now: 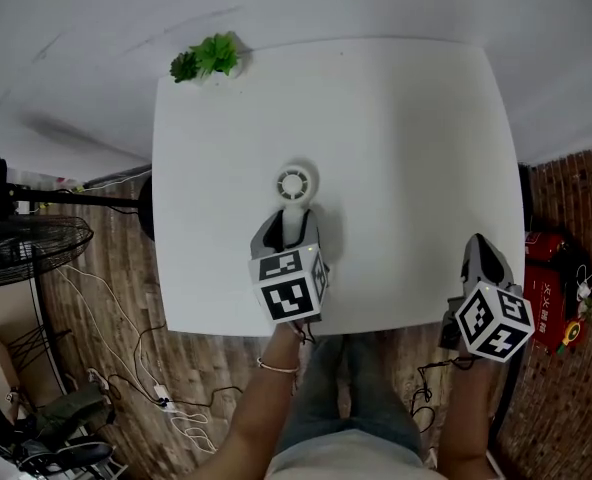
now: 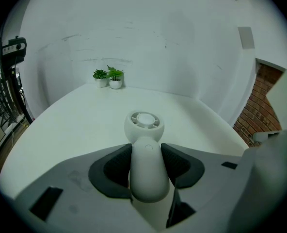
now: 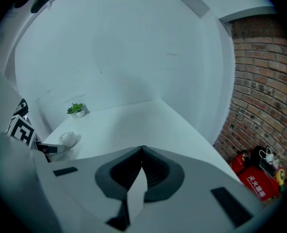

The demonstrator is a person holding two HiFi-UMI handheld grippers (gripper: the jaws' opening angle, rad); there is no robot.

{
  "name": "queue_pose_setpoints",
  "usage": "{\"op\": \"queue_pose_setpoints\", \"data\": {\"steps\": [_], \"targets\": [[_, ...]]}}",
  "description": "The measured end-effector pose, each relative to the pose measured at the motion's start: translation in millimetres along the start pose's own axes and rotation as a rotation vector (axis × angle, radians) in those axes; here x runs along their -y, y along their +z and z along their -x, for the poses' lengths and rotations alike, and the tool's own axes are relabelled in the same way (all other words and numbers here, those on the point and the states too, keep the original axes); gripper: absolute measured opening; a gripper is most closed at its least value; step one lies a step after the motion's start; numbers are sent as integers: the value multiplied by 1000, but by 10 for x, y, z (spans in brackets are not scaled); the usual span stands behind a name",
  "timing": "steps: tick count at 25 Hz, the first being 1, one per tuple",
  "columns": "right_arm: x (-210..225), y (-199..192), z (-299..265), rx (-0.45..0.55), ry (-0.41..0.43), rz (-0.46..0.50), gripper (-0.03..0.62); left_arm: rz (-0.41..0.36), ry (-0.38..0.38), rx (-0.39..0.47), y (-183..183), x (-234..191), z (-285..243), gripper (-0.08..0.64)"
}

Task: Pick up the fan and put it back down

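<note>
Since the left tool (image 2: 146,152) clamps the fan (image 2: 144,122) toward six o'clock on the counter (image 1: 416,118), right tool (image 3: 142,149) closed empty, set-down appears outstanding.

Fan (image 1: 296,184): handle mostly hidden beneath left gripper (image 1: 294,224), head view. Pedestal fan (image 1: 21,251), left of left gripper: cut by frame edge. Red box (image 1: 548,293), right of right gripper (image 1: 482,243): print too small to read.

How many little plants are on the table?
2. Both stand side by side at the far edge of the table: the left plant and the right plant. None seems hidden.
</note>
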State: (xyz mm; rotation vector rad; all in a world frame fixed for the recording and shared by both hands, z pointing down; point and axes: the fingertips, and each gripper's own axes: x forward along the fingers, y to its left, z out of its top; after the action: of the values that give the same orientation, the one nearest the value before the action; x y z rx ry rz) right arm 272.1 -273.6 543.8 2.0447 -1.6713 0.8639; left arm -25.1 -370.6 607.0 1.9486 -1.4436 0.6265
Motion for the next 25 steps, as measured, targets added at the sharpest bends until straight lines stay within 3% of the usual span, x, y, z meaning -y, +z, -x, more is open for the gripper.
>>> {"op": "queue_pose_setpoints", "data": {"steps": [25], "targets": [[192,58,169,29,-5,-25,0,4,-1,-54,-109,61,-69,202]]}}
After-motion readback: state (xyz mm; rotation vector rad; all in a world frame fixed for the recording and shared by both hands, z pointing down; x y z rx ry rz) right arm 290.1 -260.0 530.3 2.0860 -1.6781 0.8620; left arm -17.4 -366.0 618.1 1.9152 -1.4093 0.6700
